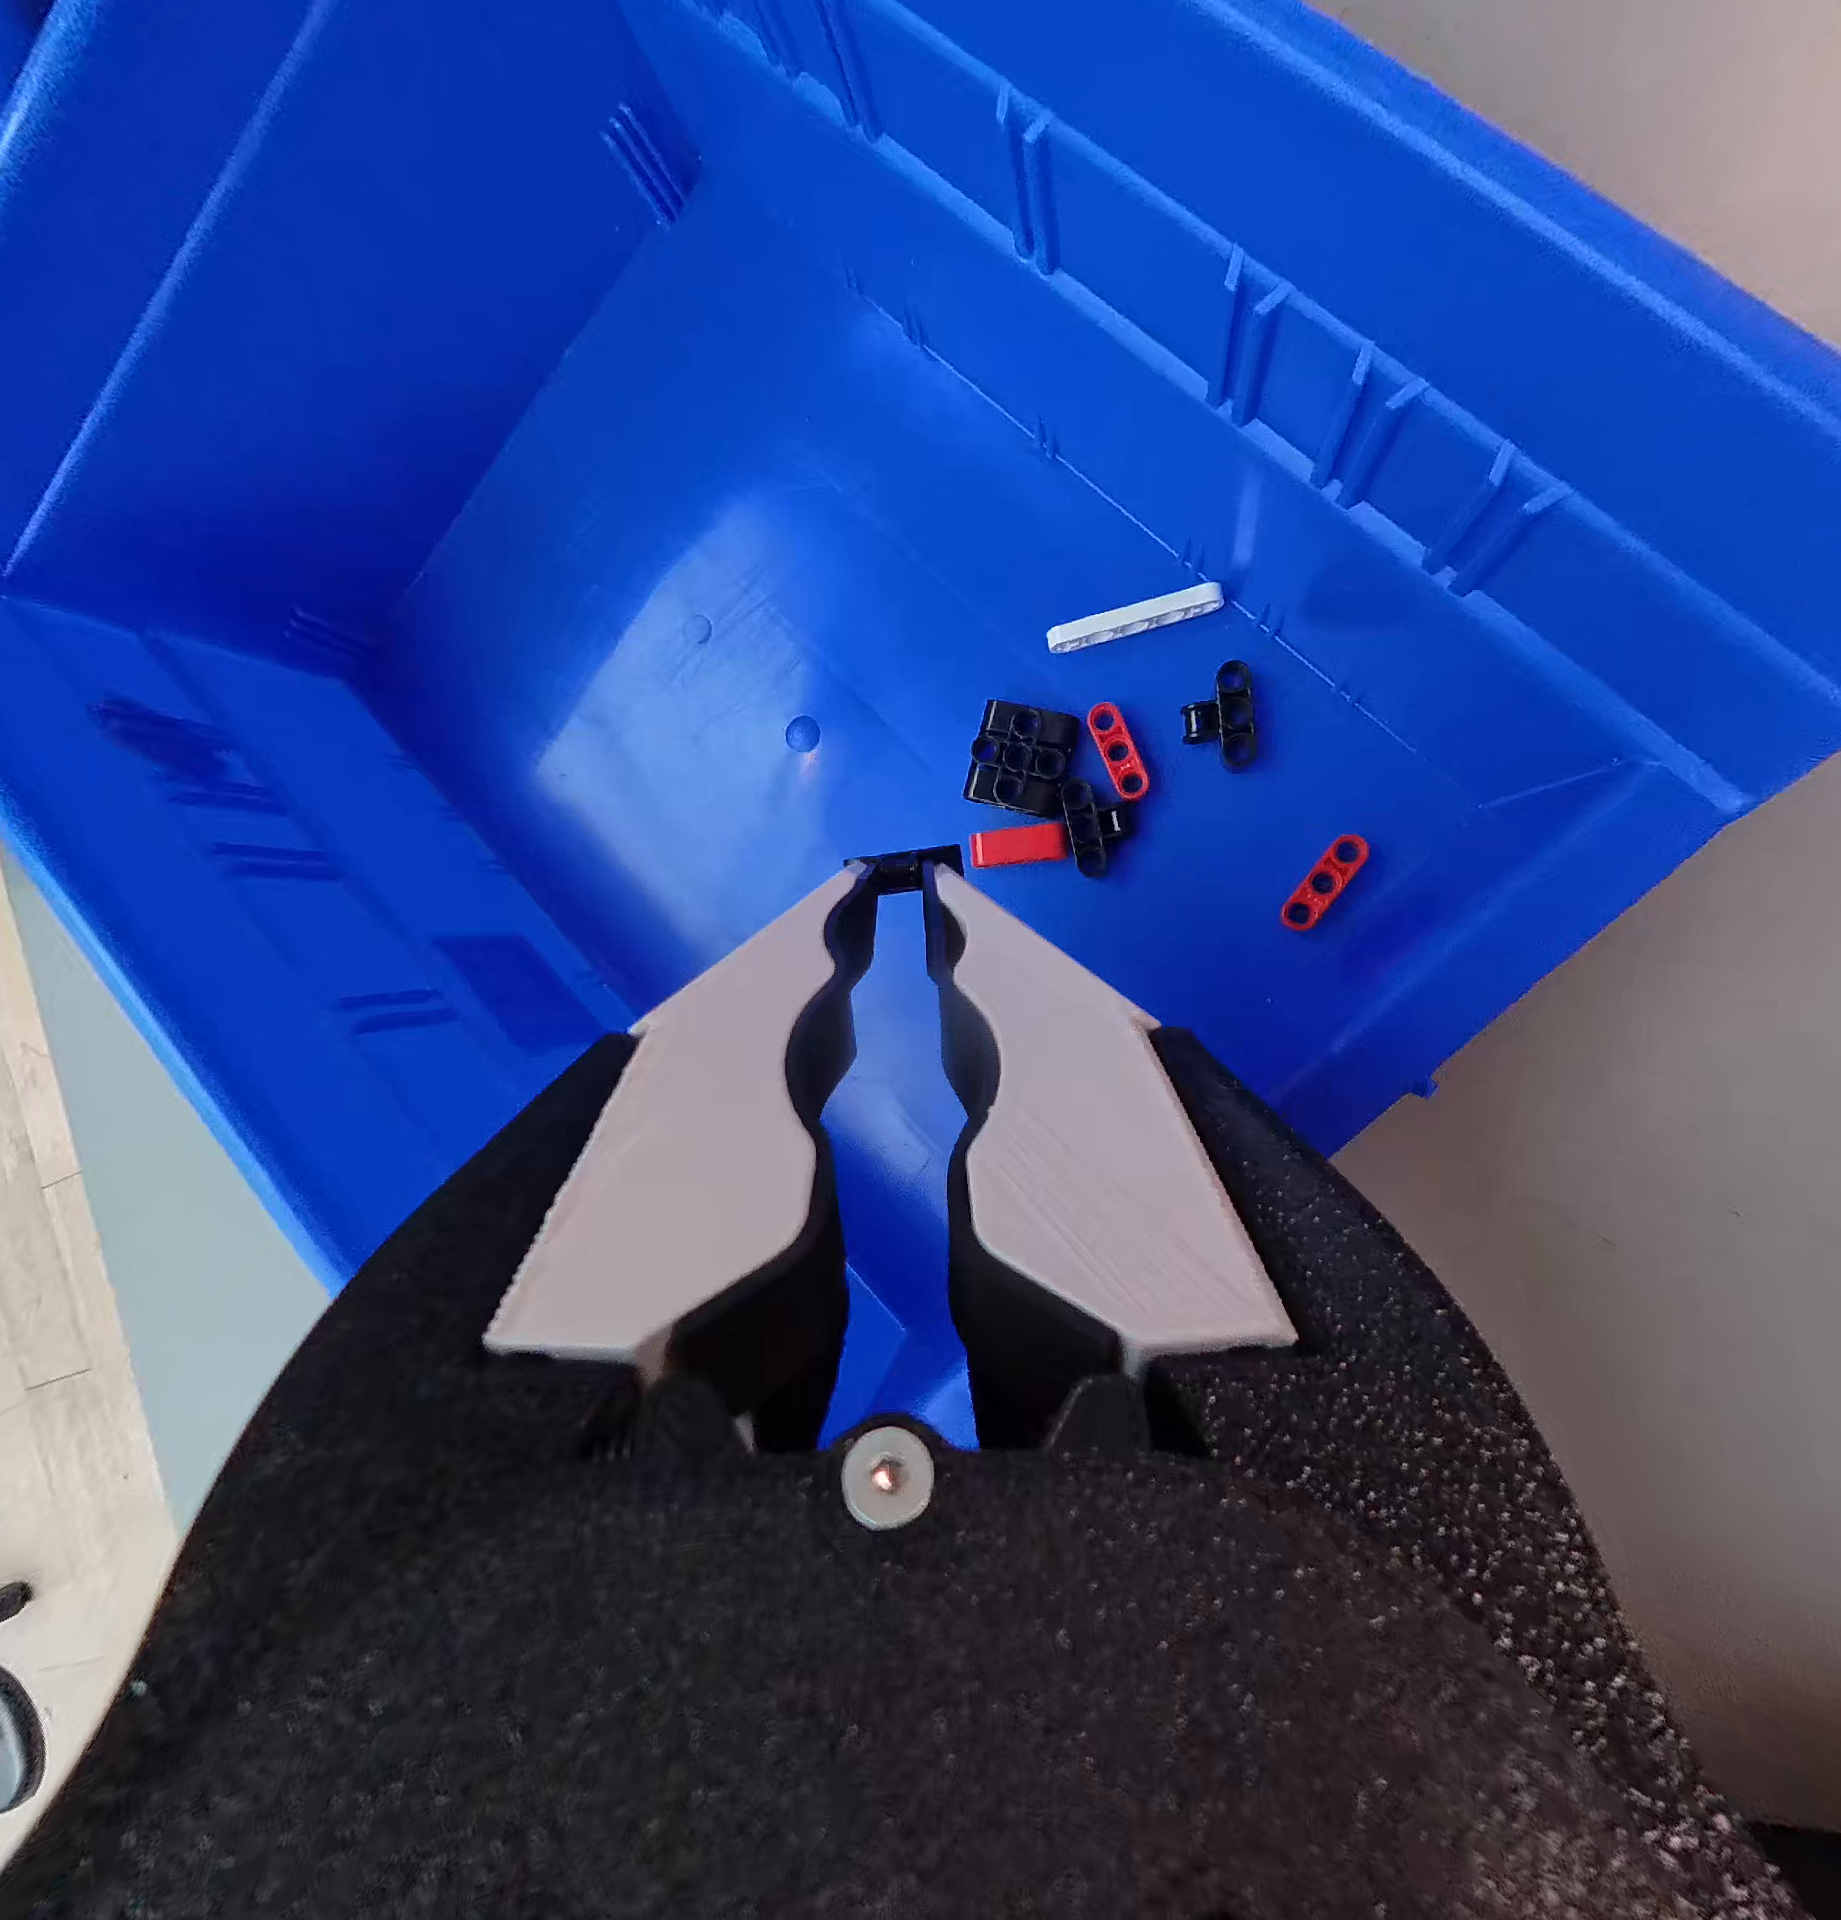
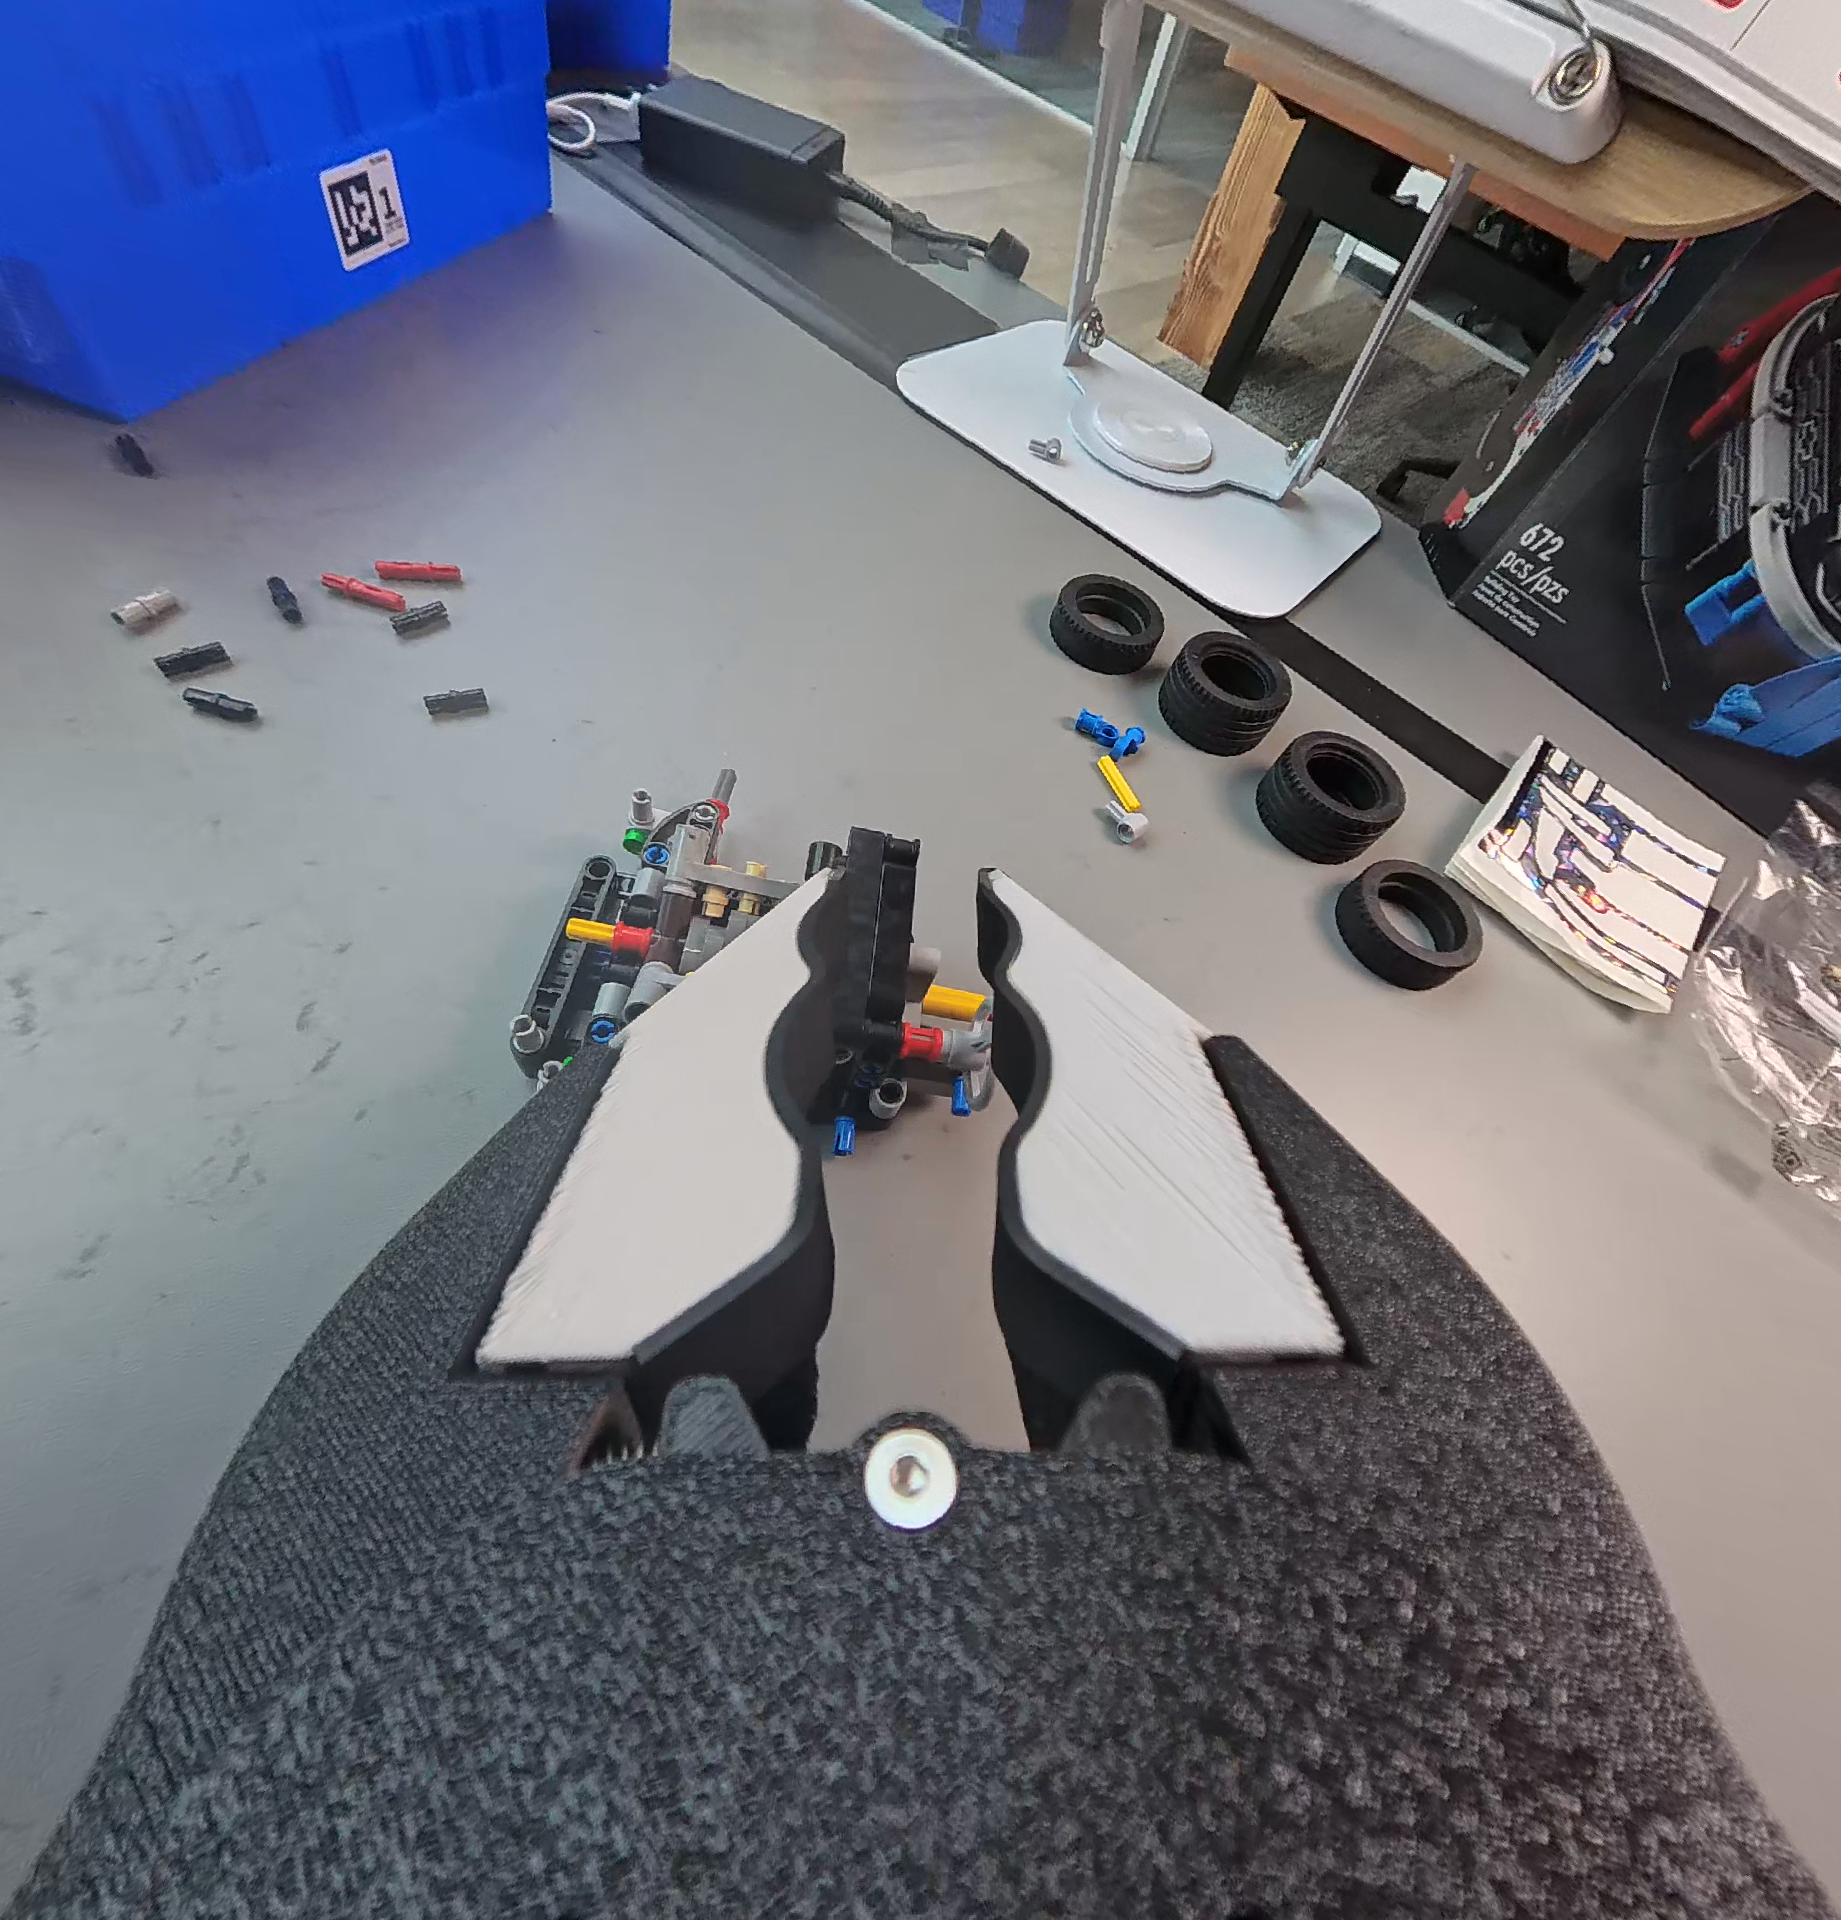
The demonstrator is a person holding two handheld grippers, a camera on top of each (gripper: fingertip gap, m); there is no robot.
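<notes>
My left gripper [image 1: 900,883] reaches into a blue plastic bin [image 1: 583,416] and is shut on a small black piece [image 1: 903,864] at its fingertips, just above the bin floor. Beside it lie a red flat piece [image 1: 1015,847], a black block [image 1: 1020,755], two red short beams [image 1: 1118,748], a black connector [image 1: 1225,715] and a white beam [image 1: 1134,618]. My right gripper [image 2: 908,878] is open over a toy brick assembly [image 2: 667,914] on the grey table. The assembly's upright black frame [image 2: 874,935] stands between the fingers, against the left one.
Several black tyres [image 2: 1331,795] lie in a row to the right. Loose black and red pins [image 2: 391,582] lie to the left. A blue bin [image 2: 220,187], a white stand base [image 2: 1155,468], a dark product box [image 2: 1674,499], a sticker sheet [image 2: 1591,873] and a plastic bag [image 2: 1809,997] surround them. The grippers' ends are close to 45 cm from one another. My left gripper is the nearer one to the black block [image 1: 1020,755]: about 5 cm, against 40 cm.
</notes>
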